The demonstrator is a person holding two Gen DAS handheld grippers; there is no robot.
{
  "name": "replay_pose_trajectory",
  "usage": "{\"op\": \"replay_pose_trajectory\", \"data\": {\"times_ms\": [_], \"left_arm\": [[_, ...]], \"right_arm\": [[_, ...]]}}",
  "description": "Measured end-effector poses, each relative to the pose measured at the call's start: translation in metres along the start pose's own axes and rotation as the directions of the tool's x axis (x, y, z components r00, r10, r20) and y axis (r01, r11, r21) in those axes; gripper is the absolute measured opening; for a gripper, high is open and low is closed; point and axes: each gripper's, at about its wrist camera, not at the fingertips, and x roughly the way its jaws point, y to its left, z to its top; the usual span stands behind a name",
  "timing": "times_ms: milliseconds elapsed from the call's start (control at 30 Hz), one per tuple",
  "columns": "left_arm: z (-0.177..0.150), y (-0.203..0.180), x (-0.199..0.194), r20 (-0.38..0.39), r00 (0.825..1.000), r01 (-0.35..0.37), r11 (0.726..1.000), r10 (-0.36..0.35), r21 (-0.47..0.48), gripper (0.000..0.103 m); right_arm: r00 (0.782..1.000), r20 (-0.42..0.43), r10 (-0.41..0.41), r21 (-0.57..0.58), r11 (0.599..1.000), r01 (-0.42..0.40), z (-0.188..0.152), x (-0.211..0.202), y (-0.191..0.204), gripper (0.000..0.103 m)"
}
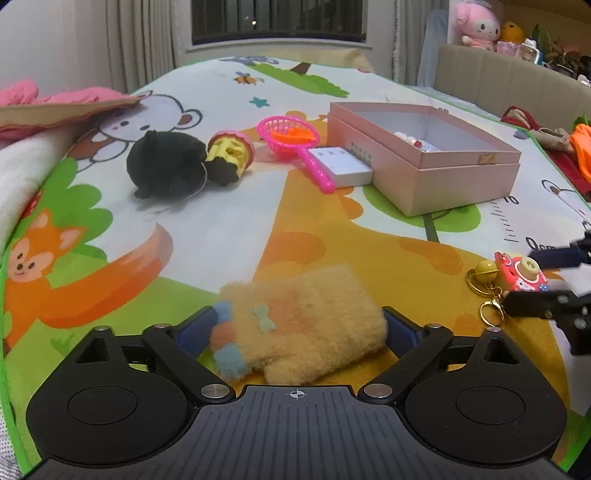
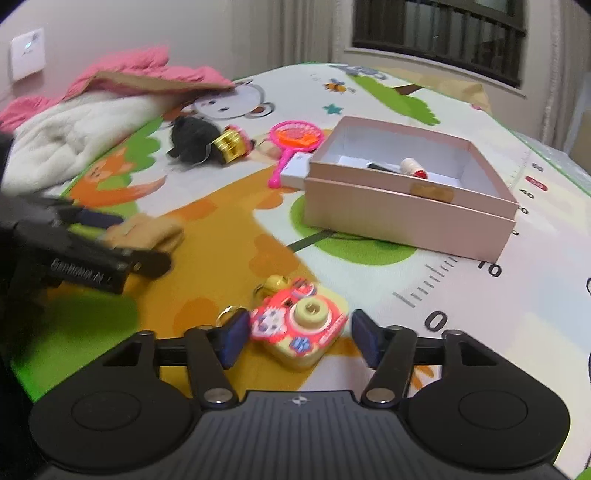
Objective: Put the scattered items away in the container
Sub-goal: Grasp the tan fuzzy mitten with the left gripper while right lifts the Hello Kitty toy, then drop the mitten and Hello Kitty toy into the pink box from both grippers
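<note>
A home, likely a child's bedroom: a cartoon play mat [image 1: 229, 229] covers the surface, plush toys [image 1: 480, 26] sit on a shelf at one o'clock, and curtains [image 1: 147, 40] frame the window [image 1: 277, 18] at twelve.

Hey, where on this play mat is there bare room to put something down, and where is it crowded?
Free: the wide stretch of mat between the black plush, the yellow mitten and the pink box. Crowded: left of the box, where plush, cupcake toy, pink strainer and white case cluster. The toy camera sits between the right gripper's fingers.
</note>
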Motion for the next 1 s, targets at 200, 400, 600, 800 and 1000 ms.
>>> {"op": "replay_pose_trajectory", "data": {"times_ms": [200,400,600,800,1000], "left_arm": [[-0.002,-0.005,-0.011,0.017,1.000,0.002,1.000,-0.003,0.029,0.061],[-0.002,-0.014,-0.026,0.030,0.997,0.068,0.997,-0.069,0.036,0.052],[0.004,-0.040,-0.048,0.066,0.985,0.150,0.983,-0.158,0.104,0.052],[0.021,-0.068,-0.056,0.093,0.968,0.215,0.959,-0.235,0.186,0.053],[0.058,-0.089,-0.037,0.126,0.957,0.226,0.943,-0.262,0.245,0.053]], "right_arm": [[1.000,-0.012,0.015,0.045,0.999,-0.014,-0.001,0.005,-0.002,0.060],[1.000,0.001,-0.006,-0.013,1.000,0.006,-0.004,-0.020,-0.002,0.059],[0.999,0.043,-0.019,-0.022,1.000,0.020,-0.001,-0.053,-0.012,0.059],[0.996,0.085,-0.023,-0.026,0.999,0.025,0.010,-0.075,-0.025,0.059],[0.991,0.137,-0.011,-0.009,1.000,0.012,0.034,-0.081,-0.049,0.059]]}}
